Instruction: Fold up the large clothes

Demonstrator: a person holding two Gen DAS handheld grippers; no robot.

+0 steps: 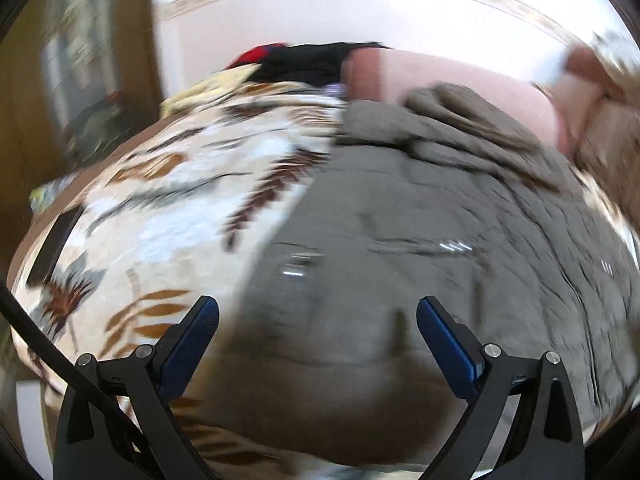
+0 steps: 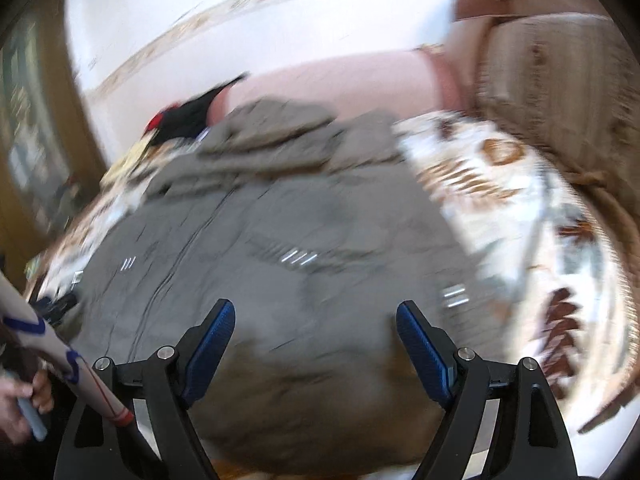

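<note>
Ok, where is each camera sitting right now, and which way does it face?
Left wrist: rides the left hand-held gripper, looking forward and down at the grey jacket's left edge and the leaf-print bedspread; its open blue fingers show.
Right wrist: rides the right hand-held gripper, facing the jacket's middle; open fingers and the person's left hand show.
Shared: jacket, bedspread, pink headboard.
</note>
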